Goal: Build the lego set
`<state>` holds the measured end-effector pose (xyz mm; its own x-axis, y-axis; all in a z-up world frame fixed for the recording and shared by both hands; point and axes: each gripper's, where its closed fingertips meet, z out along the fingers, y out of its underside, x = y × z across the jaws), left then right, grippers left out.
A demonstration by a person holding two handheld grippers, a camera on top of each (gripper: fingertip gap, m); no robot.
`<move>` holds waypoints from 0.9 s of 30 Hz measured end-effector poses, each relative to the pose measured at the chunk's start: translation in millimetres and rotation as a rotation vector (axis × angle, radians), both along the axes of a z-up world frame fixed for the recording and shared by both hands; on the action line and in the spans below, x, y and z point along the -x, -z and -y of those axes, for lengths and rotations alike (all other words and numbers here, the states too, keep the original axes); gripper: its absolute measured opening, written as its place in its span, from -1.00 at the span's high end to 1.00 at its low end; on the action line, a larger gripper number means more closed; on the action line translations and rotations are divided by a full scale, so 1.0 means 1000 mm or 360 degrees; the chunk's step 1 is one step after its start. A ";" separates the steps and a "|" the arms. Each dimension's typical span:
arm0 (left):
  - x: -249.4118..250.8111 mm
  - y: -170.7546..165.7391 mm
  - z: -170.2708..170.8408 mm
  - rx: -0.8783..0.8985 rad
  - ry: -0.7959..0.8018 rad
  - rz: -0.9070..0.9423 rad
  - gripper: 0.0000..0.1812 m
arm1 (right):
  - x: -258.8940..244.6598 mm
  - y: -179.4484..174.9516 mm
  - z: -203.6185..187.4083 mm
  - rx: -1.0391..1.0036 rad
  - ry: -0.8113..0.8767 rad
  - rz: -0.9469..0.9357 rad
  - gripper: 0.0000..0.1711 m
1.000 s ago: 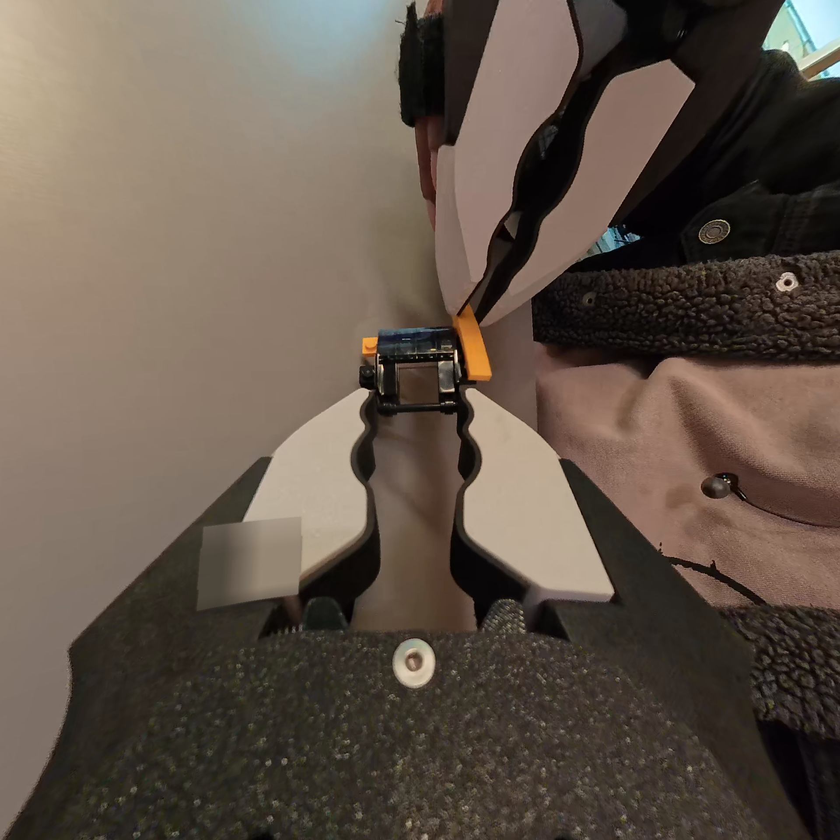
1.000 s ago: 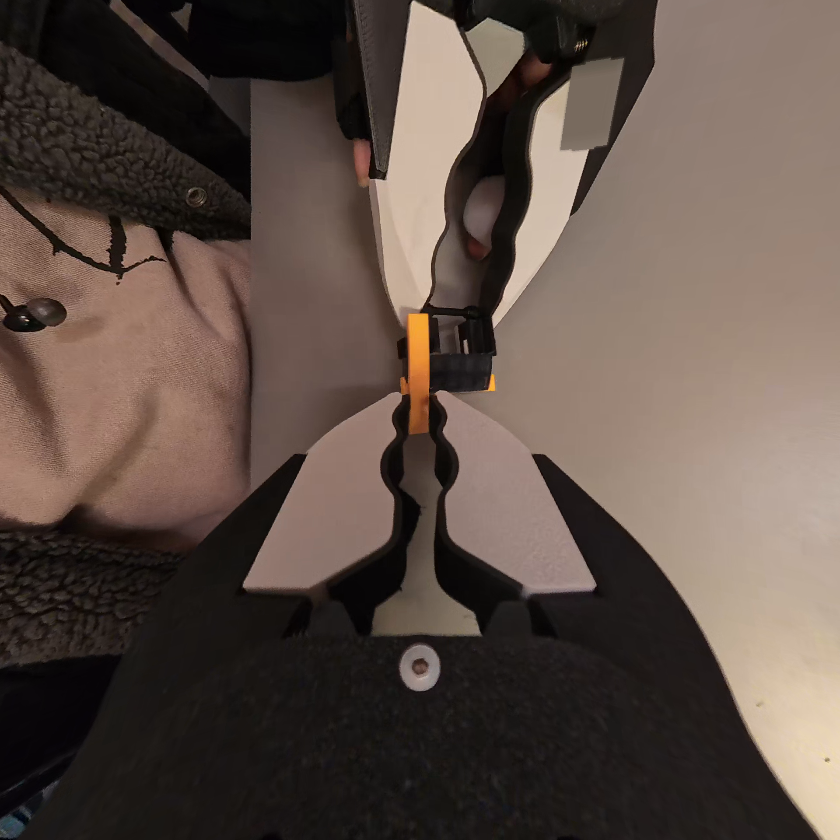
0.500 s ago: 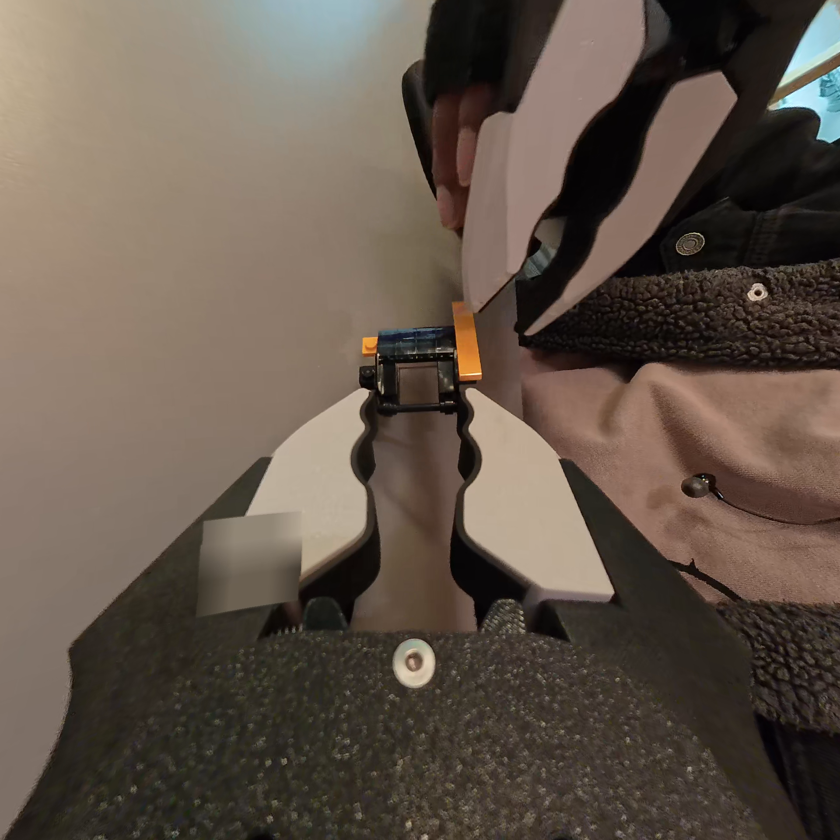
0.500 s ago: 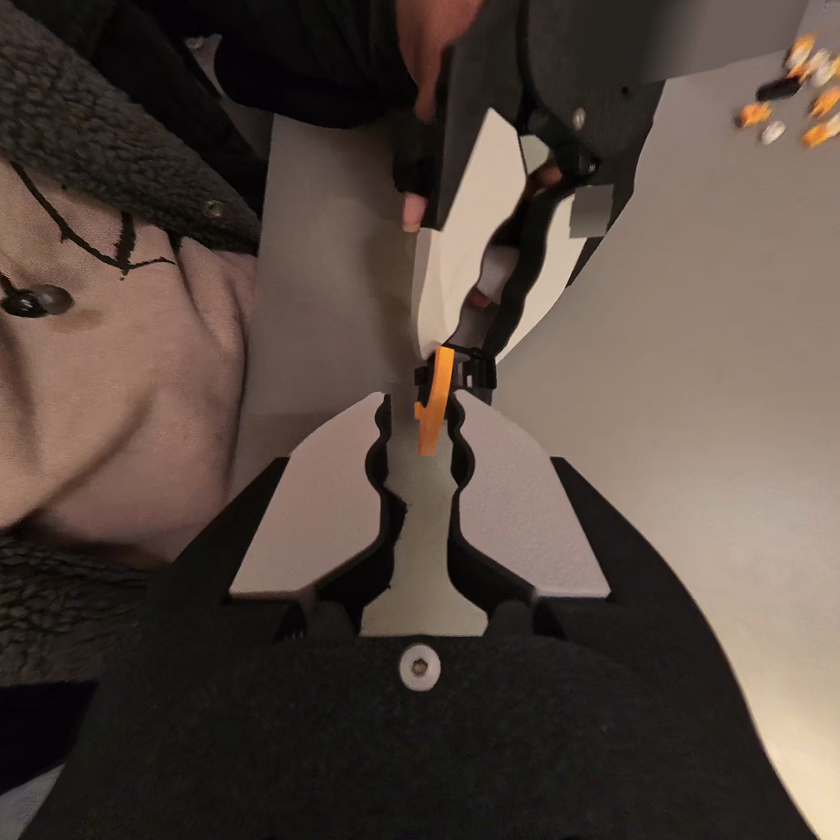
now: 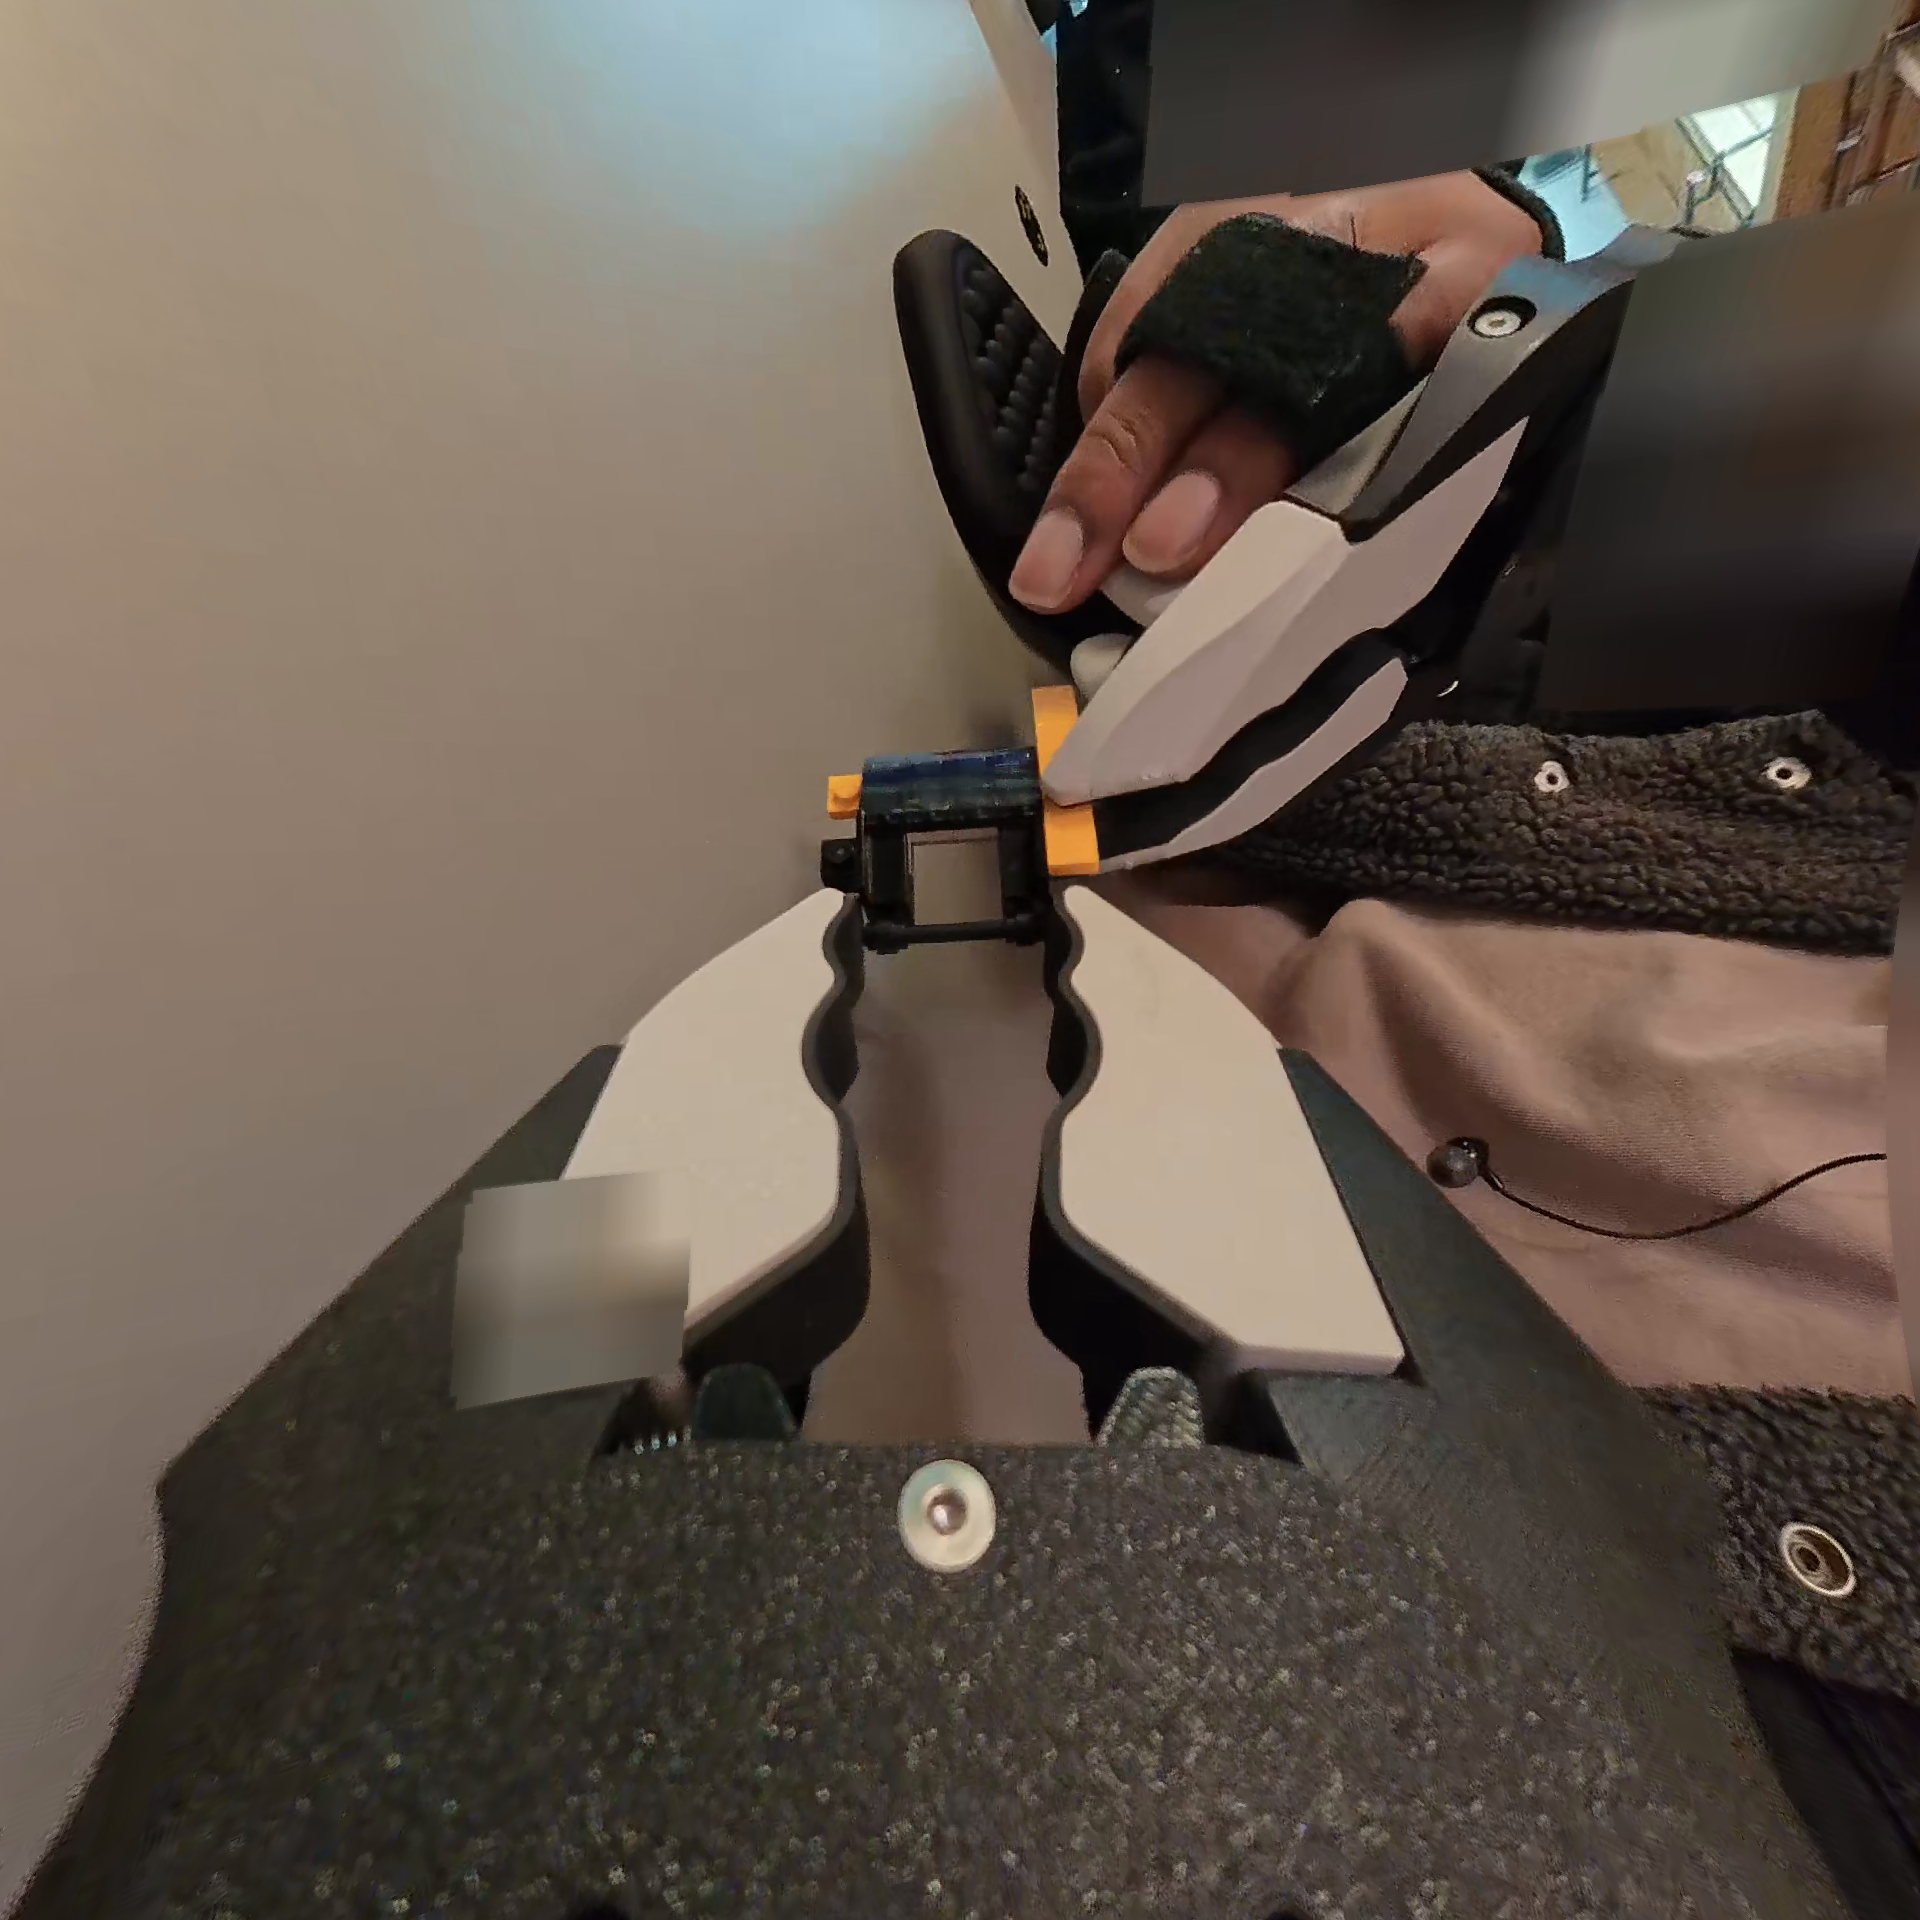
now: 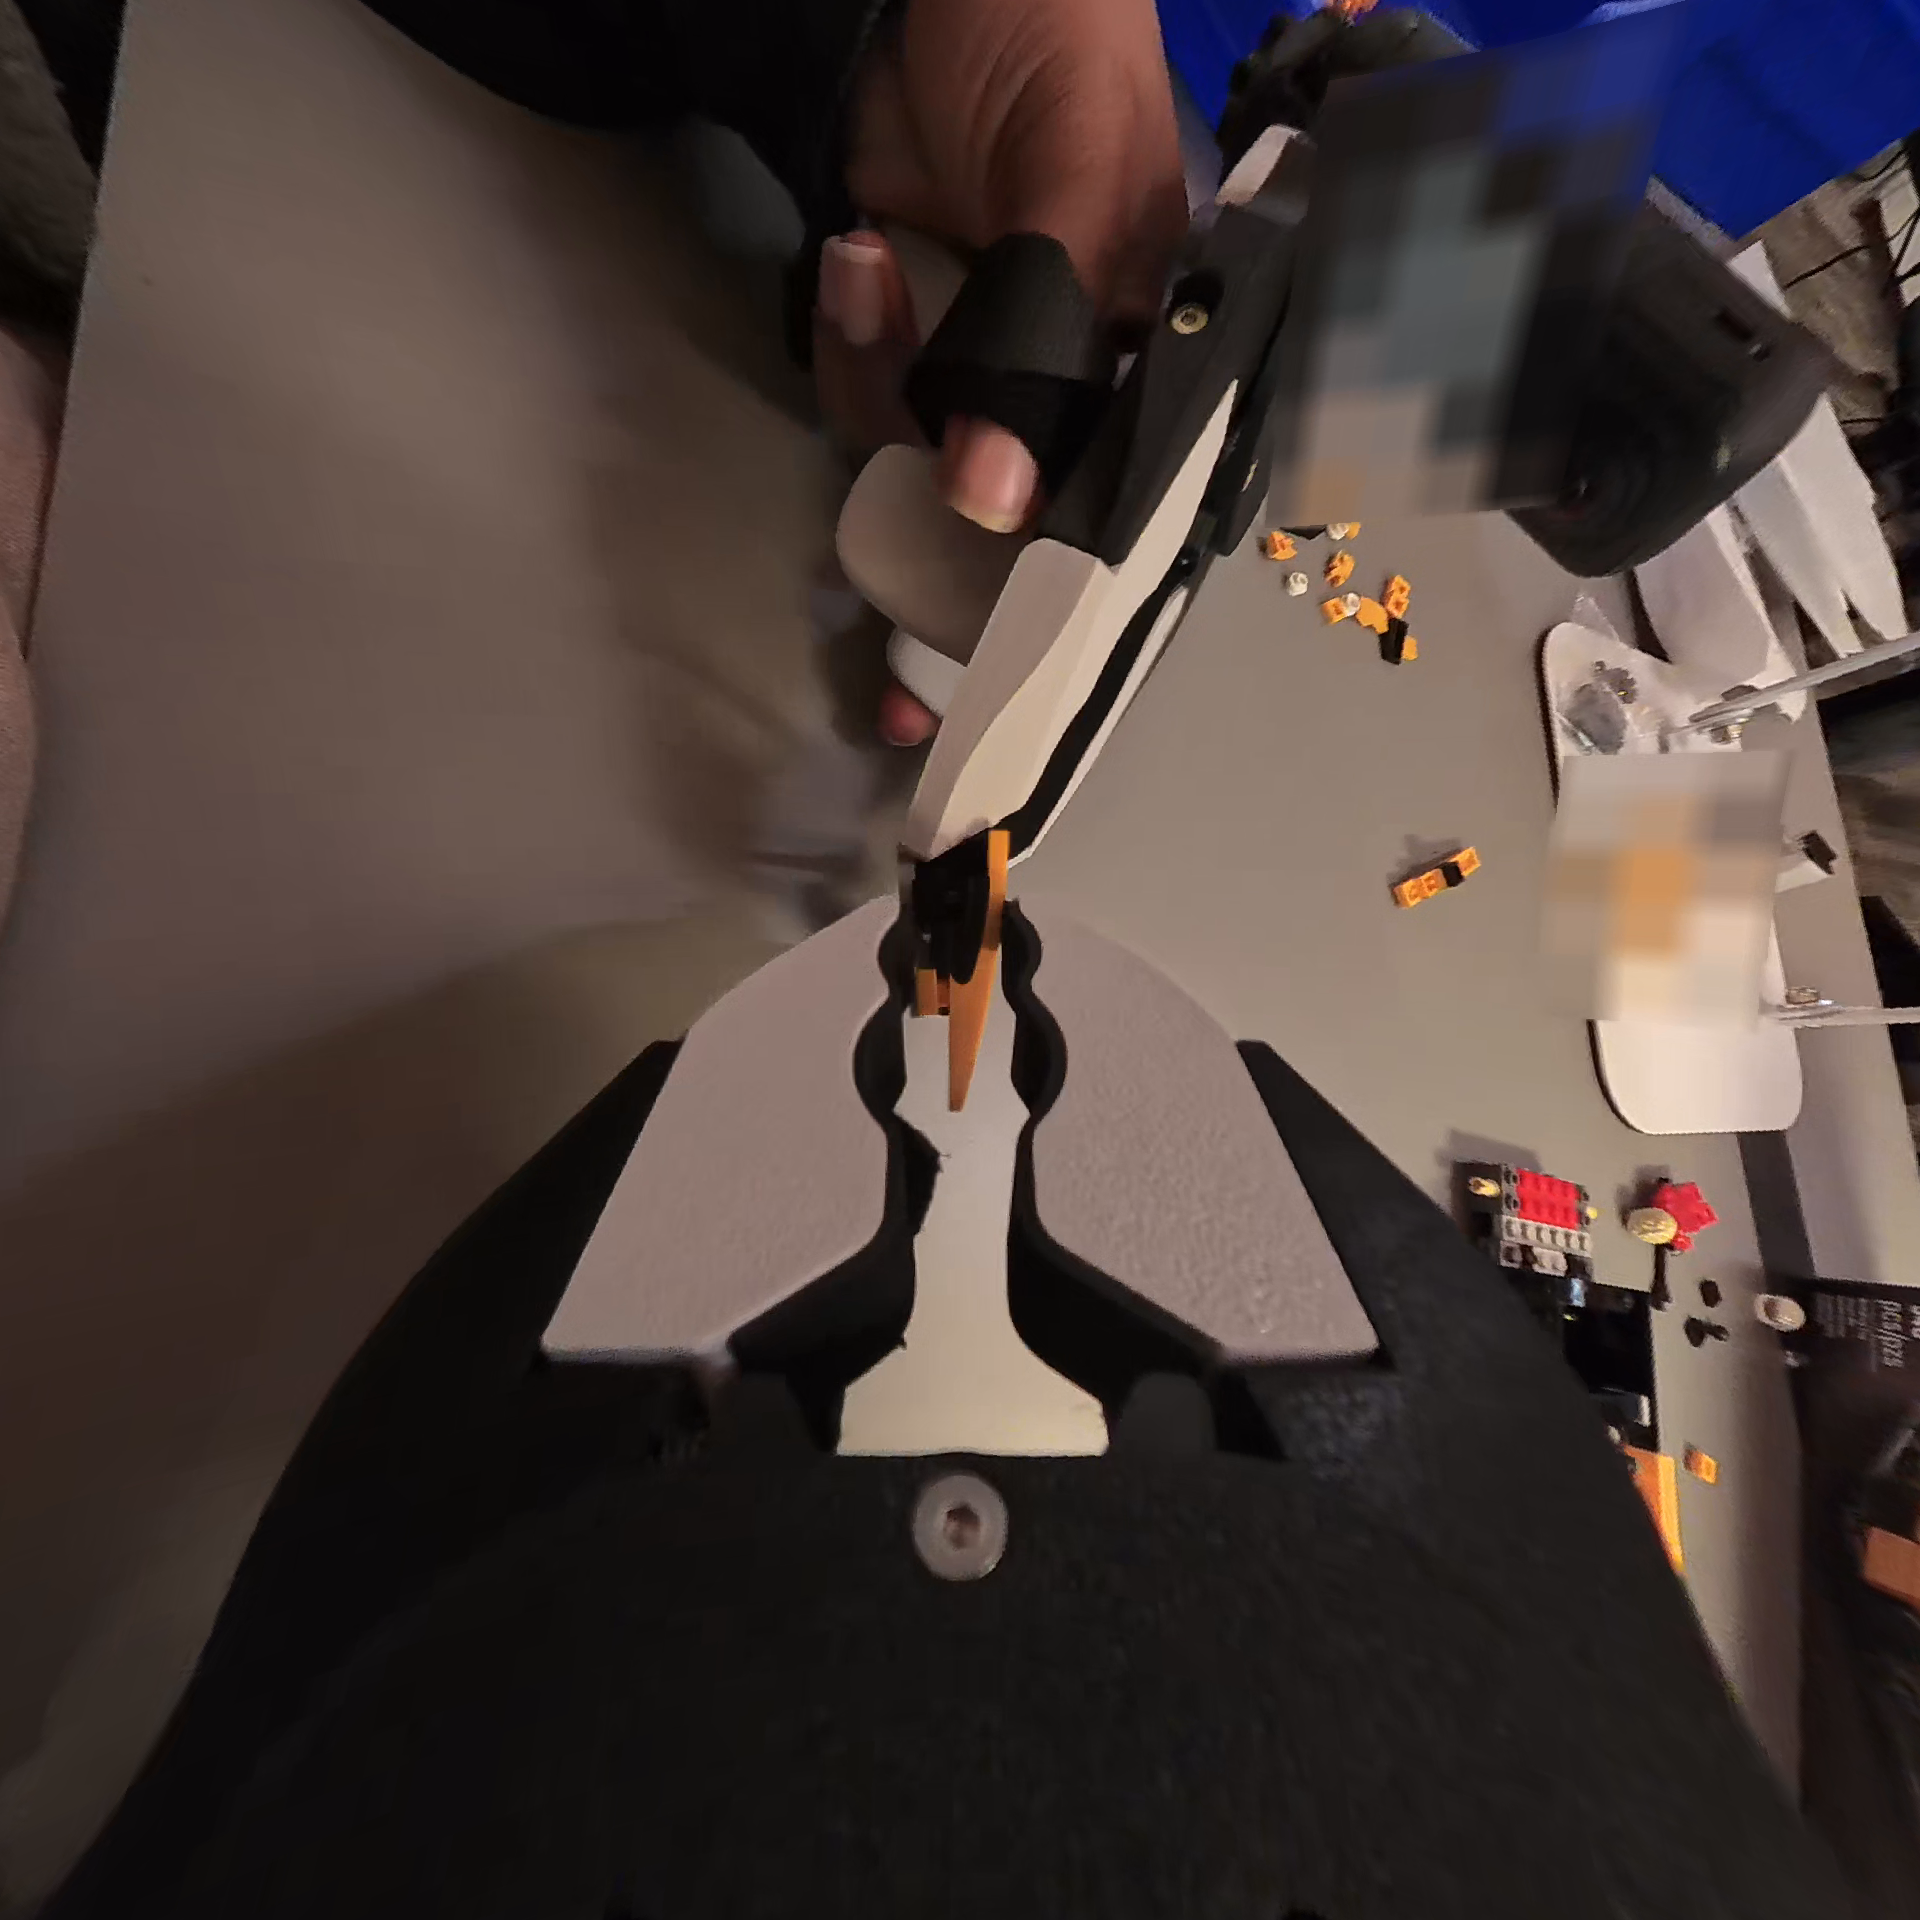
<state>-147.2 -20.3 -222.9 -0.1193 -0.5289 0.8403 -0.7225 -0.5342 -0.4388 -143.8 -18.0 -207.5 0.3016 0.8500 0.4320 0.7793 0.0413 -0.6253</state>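
My left gripper [image 5: 951, 914] is shut on a small black and blue lego assembly [image 5: 948, 821], holding it in the air by its black frame. An orange plate [image 5: 1062, 717] stands on edge against the assembly's right side. My right gripper [image 5: 1075, 831] comes in from the right, its jaws closed in on that plate. In the right wrist view the orange plate [image 6: 977, 997] and the black assembly [image 6: 940, 914] sit between my right gripper's tips [image 6: 963, 920]. The left gripper [image 6: 966, 831] reaches them from above.
A grey table [image 6: 1247, 831] carries loose orange pieces [image 6: 1351, 597], a small orange and black sub-build [image 6: 1434, 878] and a red and black build [image 6: 1538, 1216]. A white stand base [image 6: 1683, 1081] is at the right. The person's jacket [image 5: 1558, 1091] is close on the right. Left and right tips are no more than a few centimetres apart.
My right gripper let go of the orange plate and opened. It then turned, came back from the side and closed in on the plate again. The left gripper held still.
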 end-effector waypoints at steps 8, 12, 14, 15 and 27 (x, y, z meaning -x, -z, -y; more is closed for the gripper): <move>0.001 -0.007 0.001 0.0174 -0.0004 0.0019 0.64 | 0.003 -0.008 0.000 -0.0052 0.0003 -0.0088 0.84; 0.002 -0.010 0.002 0.0218 0.0005 0.0034 0.64 | 0.004 -0.011 0.001 -0.0049 0.0001 -0.0113 0.85; 0.002 -0.012 0.003 0.0232 0.0008 0.0052 0.64 | 0.004 -0.013 0.002 -0.0045 -0.0002 -0.0136 0.85; 0.002 -0.014 0.003 0.0230 0.0012 0.0067 0.64 | 0.004 -0.015 0.002 -0.0047 -0.0005 -0.0148 0.85; -0.011 -0.041 -0.014 -0.1318 -0.0035 0.0645 0.36 | -0.005 -0.047 -0.010 0.0110 0.0059 -0.0630 0.85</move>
